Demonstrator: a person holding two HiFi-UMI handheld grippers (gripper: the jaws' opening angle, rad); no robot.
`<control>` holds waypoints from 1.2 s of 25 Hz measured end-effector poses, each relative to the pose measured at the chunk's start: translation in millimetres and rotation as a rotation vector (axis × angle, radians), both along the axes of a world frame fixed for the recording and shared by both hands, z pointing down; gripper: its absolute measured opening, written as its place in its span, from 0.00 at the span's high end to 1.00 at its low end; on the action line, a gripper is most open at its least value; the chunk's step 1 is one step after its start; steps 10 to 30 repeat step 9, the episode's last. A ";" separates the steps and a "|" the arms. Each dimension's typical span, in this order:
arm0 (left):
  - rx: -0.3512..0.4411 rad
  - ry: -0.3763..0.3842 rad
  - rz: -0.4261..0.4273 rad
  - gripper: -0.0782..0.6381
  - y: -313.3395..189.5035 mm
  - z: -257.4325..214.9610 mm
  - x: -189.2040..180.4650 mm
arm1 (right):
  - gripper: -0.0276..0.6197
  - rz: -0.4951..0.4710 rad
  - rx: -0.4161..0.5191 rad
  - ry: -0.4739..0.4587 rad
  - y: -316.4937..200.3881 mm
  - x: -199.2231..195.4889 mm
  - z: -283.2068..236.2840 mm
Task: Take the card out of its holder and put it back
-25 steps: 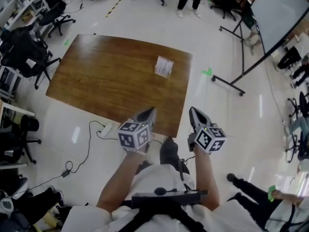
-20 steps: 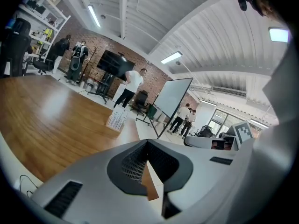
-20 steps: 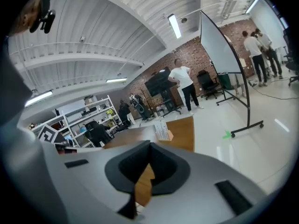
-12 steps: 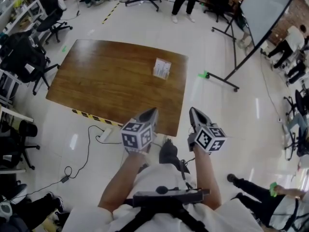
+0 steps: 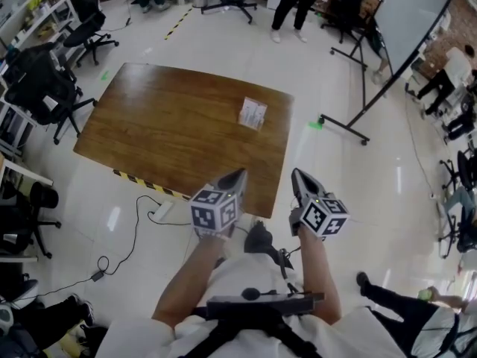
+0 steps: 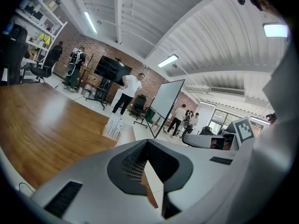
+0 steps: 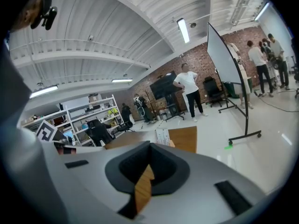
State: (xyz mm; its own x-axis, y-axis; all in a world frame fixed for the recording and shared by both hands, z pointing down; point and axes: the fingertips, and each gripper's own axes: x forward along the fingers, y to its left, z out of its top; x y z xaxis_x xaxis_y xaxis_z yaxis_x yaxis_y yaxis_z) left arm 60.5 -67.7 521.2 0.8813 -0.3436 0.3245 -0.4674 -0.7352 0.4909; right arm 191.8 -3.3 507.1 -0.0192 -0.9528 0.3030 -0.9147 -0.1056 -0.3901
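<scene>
- 1 wooden surface
- 1 card holder on it
- 2 claws, the left claw and the right claw
- 1 whiteboard on a rolling stand

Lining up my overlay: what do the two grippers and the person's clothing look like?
The left gripper and right gripper match: grey tapered shells, dark recess round the jaws, a cube of black-and-white square markers at the back. White shirt, black harness.

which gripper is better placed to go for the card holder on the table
Left, narrowly: the left gripper hangs over the table edge, nearer the card holder; the right gripper is off its side.
</scene>
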 end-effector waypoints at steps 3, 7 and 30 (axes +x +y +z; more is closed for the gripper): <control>-0.006 0.004 -0.003 0.90 -2.0 1.3 3.5 | 0.96 0.000 -0.008 -0.004 -2.5 4.7 3.4; -0.013 0.004 -0.011 0.90 -7.5 4.7 9.1 | 0.96 -0.011 -0.015 -0.005 -9.2 9.1 6.2; -0.018 0.004 -0.017 0.90 -11.3 6.4 12.0 | 0.96 -0.021 -0.019 -0.005 -13.8 9.9 7.9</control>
